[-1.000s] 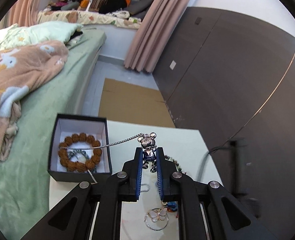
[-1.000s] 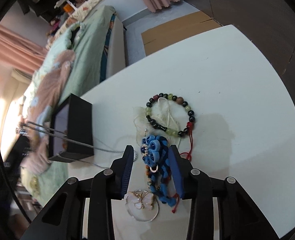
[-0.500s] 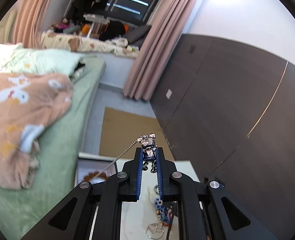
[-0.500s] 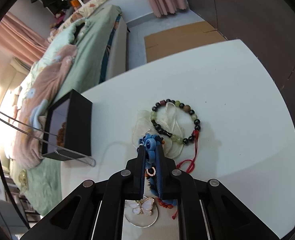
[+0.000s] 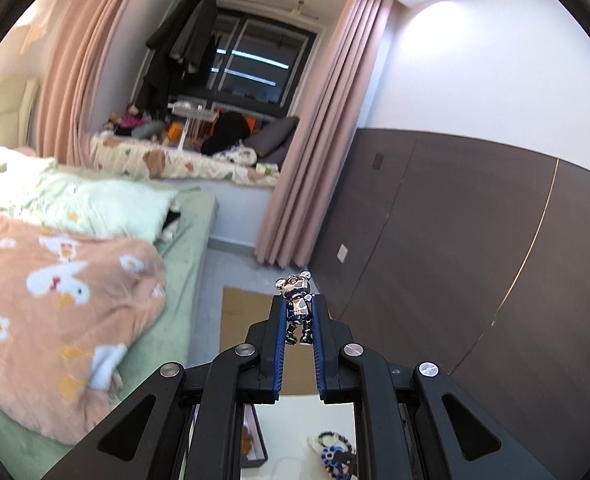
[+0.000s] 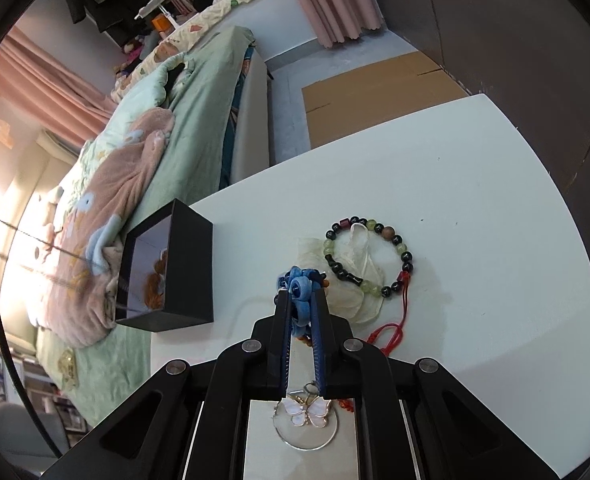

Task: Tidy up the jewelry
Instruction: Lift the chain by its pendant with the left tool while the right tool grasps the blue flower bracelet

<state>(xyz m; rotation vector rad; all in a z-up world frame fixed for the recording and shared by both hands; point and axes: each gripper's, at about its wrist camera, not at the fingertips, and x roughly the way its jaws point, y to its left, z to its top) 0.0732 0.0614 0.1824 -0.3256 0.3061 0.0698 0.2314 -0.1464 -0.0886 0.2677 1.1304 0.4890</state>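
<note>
The silver bear pendant [image 5: 297, 304] is pinched in the left gripper [image 5: 298, 312], high above the worktop; its chain could snag on the black box [image 6: 171, 276] if swung. The blue bead ornament [image 6: 299, 292] is clamped narrowly by the right gripper [image 6: 301, 312] and could drag neighbouring pieces. A white worktop [image 6: 475, 208] beside a bed [image 5: 167, 288] is seen.

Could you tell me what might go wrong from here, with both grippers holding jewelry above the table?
The left gripper pinches only the small silver bear pendant; its thin chain trails across toward the black box and could snag or drag it. The right gripper clamps a blue beaded piece whose hanging end could catch the butterfly hoop or the red cord.
</note>
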